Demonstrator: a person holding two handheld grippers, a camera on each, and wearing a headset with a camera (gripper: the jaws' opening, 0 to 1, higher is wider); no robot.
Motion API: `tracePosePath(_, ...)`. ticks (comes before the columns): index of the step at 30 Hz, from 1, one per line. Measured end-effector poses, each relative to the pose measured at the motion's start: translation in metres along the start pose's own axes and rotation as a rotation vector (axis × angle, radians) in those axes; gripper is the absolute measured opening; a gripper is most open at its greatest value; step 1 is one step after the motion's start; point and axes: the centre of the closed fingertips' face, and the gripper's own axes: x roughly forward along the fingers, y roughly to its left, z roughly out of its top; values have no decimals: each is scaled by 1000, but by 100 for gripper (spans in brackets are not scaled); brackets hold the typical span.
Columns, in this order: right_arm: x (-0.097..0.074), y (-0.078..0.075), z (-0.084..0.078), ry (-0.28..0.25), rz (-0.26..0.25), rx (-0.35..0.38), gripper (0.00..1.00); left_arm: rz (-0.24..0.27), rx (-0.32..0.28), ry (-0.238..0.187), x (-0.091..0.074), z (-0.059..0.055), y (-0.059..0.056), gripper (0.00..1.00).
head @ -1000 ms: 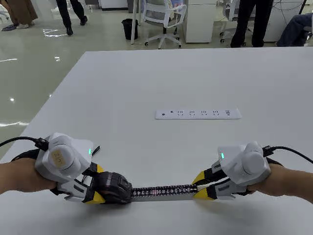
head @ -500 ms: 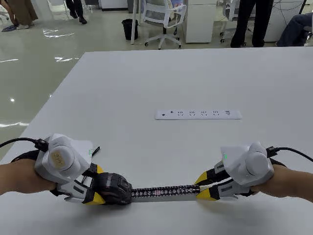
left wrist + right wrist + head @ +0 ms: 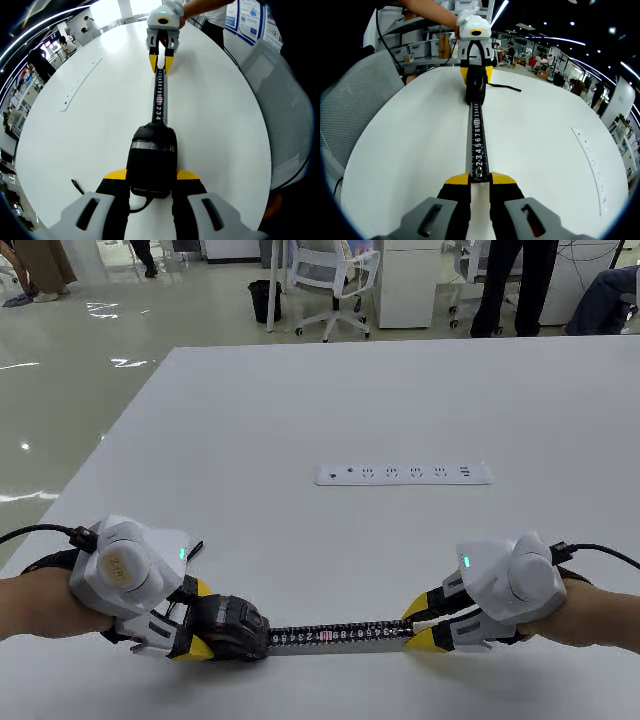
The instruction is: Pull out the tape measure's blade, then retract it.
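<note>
The left tool (image 3: 205,618) stays clamped on the tape measure case (image 3: 238,625), resting at the near edge of the surface (image 3: 350,400). The right tool (image 3: 416,623), closed on the blade (image 3: 340,633) tip, sits slightly further right than a second ago: extraction is progressing, and retraction is judged still pending

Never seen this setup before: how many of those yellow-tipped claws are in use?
2: the left gripper clamps the tape measure's case, the right gripper pinches the blade's end.

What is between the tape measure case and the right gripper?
The pulled-out blade spans that gap from case to right gripper, clearest in the head view.
</note>
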Motion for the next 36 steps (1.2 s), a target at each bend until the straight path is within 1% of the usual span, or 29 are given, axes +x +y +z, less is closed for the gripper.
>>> tracePosePath(15,-2,0,0,-4,-3,-3,12,2,2,0,0,0,0,27)
tracePosePath(36,-11,2,-8,3,-9,8,12,0,4,1,0,0,-1,27)
